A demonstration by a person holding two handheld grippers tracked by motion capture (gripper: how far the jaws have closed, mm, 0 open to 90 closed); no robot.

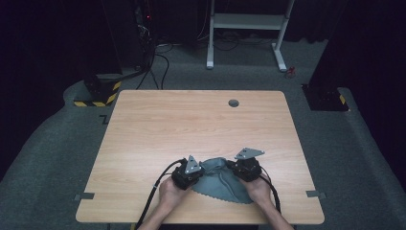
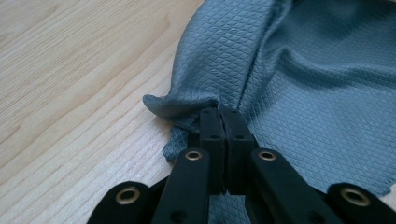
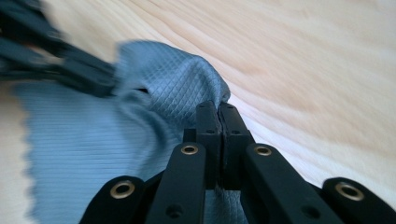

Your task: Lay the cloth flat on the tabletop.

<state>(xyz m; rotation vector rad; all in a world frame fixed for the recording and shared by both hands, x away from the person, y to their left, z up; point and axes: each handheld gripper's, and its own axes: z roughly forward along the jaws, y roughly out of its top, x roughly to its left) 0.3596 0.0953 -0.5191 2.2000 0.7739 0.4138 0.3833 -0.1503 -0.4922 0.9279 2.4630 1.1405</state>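
Our left gripper (image 2: 219, 112) is clenched on a fold of the grey cloth (image 2: 303, 93), its jaws pressed flat together with the waffle-textured fabric bunched up just ahead of them; our right gripper (image 3: 218, 106) is likewise clamped on the cloth (image 3: 173, 88), pinching a raised ridge at its far edge. In the high view the left gripper (image 1: 190, 168) and the right gripper (image 1: 244, 163) sit on either side of the cloth (image 1: 222, 187), which lies on the tabletop (image 1: 191, 124) near its front edge, a little right of its middle, with its near, zigzag-cut border toward us and its far part lifted into a hump between the two grips. We judge the step in hand to be lifting or spreading the cloth by its far corners. To do it well we should keep both grips firm, raise the two sides evenly, and draw them apart until the slack between them goes taut, watching that the near edge does not drag off the tabletop. The right gripper view is blurred, so the exact bite there is hard to judge. We can read no brand, label or writing on the cloth, the grippers or the tabletop.
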